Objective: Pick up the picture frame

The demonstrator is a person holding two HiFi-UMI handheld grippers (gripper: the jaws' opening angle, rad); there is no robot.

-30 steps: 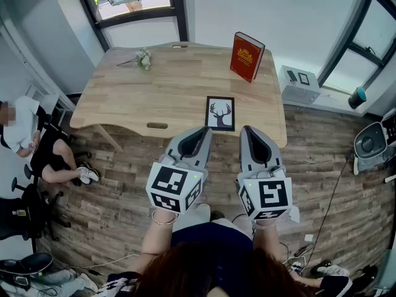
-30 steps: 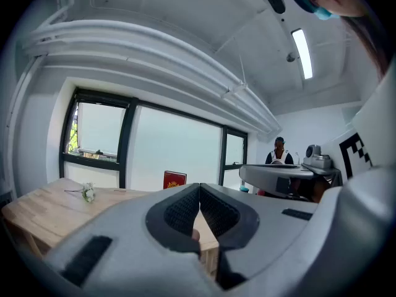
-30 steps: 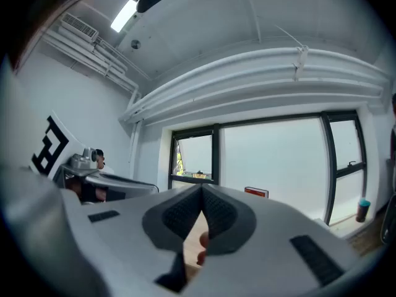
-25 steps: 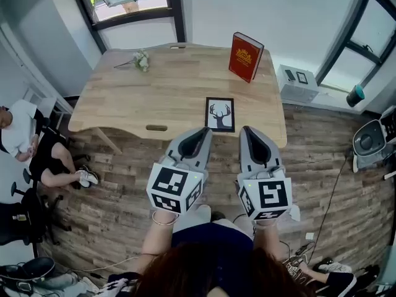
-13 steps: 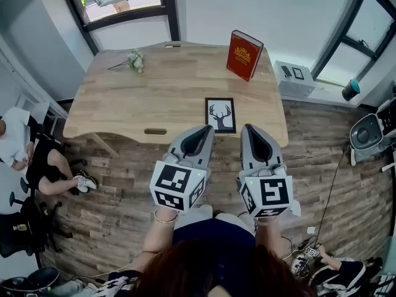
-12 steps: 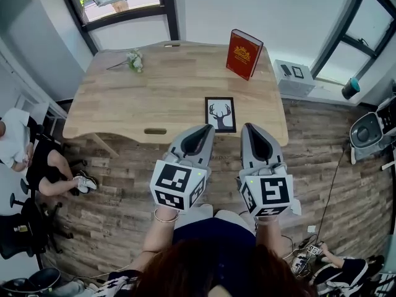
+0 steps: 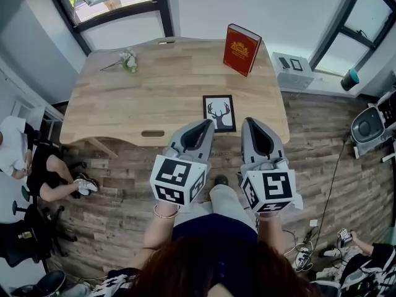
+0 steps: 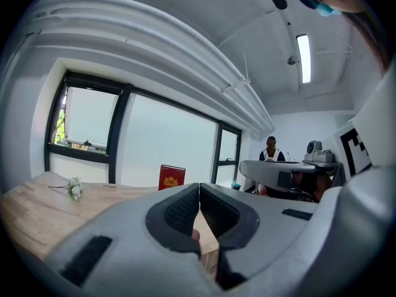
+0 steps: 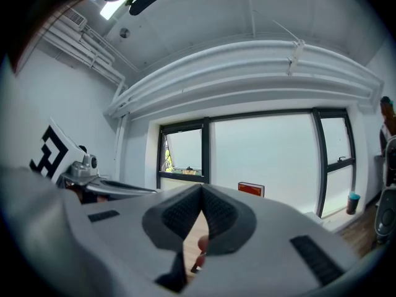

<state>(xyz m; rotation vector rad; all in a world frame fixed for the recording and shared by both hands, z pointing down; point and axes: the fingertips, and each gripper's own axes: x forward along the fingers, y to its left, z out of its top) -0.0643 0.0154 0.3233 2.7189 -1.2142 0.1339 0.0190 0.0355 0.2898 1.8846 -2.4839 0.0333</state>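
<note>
The picture frame [image 7: 219,113], black-edged with a deer print, lies flat near the front edge of the wooden table [image 7: 154,91]. Both grippers hover side by side just short of that edge, apart from the frame. My left gripper [image 7: 208,124] points at the frame's near left corner, and its jaws are shut with nothing between them. My right gripper [image 7: 248,122] sits just right of the frame, also shut and holding nothing. In the left gripper view the closed tips [image 8: 198,187] point over the table toward a red book [image 8: 172,177]. The frame is hidden behind the jaws in both gripper views.
A red book [image 7: 242,41] stands upright at the table's back right. A small flower sprig [image 7: 127,59] lies at the back left. A white box [image 7: 291,67] sits right of the table, with cables on the floor. A seated person [image 7: 37,159] is at the left.
Both grippers have moved forward together toward the table; their tips now reach its front edge beside the frame. Both stay shut.
</note>
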